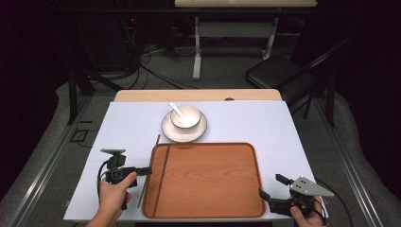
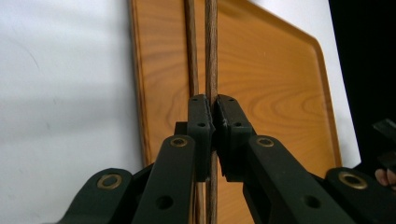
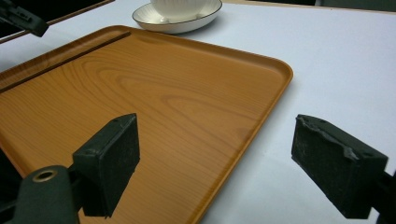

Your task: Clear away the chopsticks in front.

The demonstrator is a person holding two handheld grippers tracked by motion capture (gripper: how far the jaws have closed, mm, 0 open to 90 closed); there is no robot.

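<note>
My left gripper (image 2: 212, 112) is clamped on one chopstick (image 2: 211, 56) over the tray's (image 1: 213, 208) left edge, and the thin stick could twist or catch on the raised rim beside the other chopstick (image 1: 161, 175). My right gripper (image 1: 273, 187) waits spread wide at the tray's right corner; most of the tray floor is free, with the bowl (image 1: 185, 116) and saucer (image 1: 166, 128) beyond its far edge.

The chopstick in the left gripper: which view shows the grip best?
The left gripper view: the fingers pinch one chopstick over the tray. The high view shows it small; the right gripper view shows none of the grip.
</note>
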